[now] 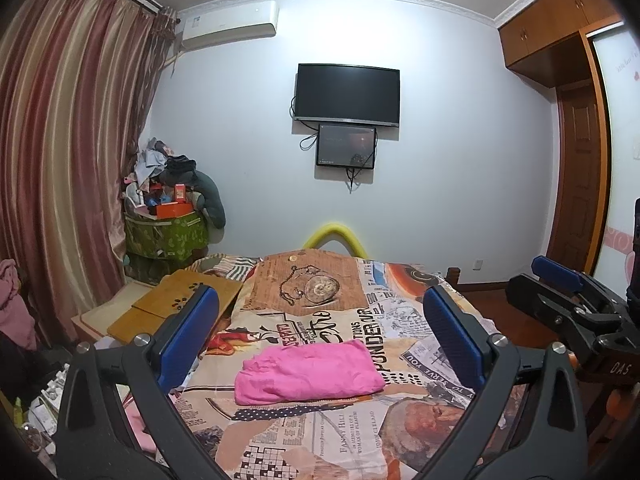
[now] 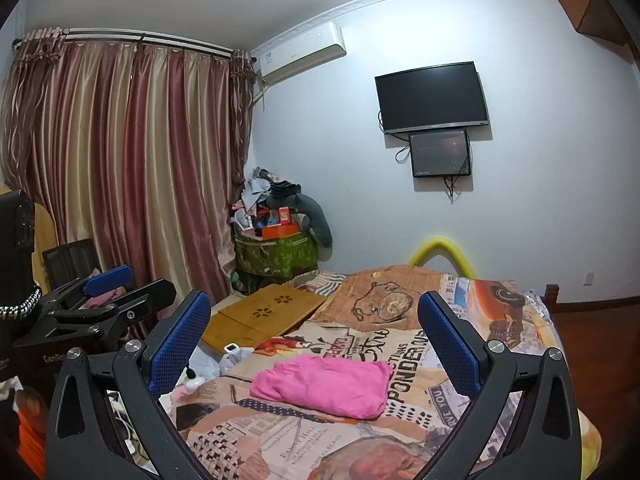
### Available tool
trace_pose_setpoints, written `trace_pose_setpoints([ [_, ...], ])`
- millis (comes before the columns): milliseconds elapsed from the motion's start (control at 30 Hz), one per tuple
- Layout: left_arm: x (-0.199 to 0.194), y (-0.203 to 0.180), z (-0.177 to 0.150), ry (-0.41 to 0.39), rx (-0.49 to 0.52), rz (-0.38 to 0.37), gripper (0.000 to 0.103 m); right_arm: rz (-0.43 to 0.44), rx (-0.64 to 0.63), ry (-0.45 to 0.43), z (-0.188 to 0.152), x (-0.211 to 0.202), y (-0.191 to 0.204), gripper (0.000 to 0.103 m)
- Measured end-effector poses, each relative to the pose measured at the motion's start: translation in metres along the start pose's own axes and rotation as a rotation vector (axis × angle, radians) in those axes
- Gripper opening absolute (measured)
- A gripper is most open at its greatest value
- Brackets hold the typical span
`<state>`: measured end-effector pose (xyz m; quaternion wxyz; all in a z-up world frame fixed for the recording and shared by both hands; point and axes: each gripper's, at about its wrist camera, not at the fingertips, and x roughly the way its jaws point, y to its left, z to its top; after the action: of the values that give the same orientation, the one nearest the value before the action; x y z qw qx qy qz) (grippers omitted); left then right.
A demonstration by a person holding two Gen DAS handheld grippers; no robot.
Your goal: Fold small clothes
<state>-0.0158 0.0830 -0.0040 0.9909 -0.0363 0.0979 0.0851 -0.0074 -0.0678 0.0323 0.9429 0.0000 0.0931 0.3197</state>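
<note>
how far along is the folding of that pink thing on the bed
Largely done, it seems: the small pink cloth garment lies on the newspaper-print bedspread as a compact, roughly rectangular bundle with a few wrinkles. Nothing is in hand: the left hand-held gripper and right hand-held gripper are both open and clear of it. No other unfolded clothes show on the bedspread; perhaps only tidying or setting it aside remains.
</note>
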Motion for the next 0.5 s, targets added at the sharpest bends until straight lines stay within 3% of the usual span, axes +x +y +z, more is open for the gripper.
trace_pose_setpoints([
  [500,-0.0015,-0.0033,0.0005,-0.001,0.004,-0.001,0.103,-0.004,-0.001,0.011,-0.0020,0.0030,-0.0027,0.103],
])
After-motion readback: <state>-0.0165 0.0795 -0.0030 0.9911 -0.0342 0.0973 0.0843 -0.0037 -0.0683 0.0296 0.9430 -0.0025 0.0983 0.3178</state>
